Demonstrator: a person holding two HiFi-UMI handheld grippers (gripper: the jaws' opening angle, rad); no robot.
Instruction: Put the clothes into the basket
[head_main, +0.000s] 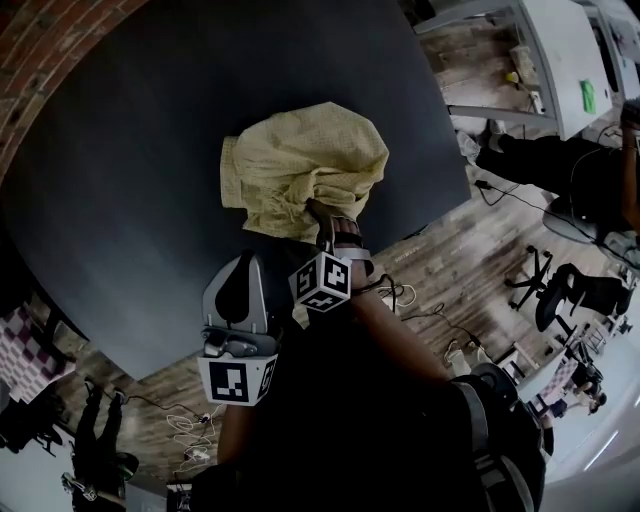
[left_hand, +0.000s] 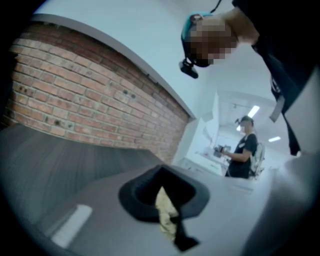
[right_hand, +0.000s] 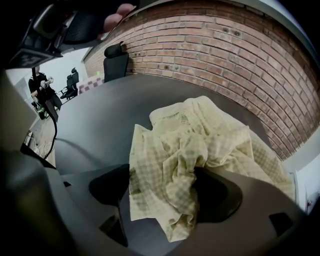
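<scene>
My right tongs (head_main: 318, 212) point steeply down at the yellow checked shirt (head_main: 300, 165). The shirt lies crumpled on the dark round surface (head_main: 150, 200), towards the edge nearest me. In the right gripper view the tongs stand spread wide. A bunched fold of the shirt hangs across the gap between them, and the pads are not pressing on it. The rest of the cloth spreads out towards the brick wall (right_hand: 225, 45).

My left tongs (head_main: 250, 262) hang lower and to the left, clear of the shirt. They look drawn together. A pale yellow scrap (left_hand: 165, 210) shows in the narrow gap, and I cannot tell what it is.

The only markings near me are the black-and-white square patterns on the right cube (head_main: 322, 282) and the left cube (head_main: 237, 380). A green label (head_main: 588, 97) sits on a white cabinet far off, and its print is too small to read.
</scene>
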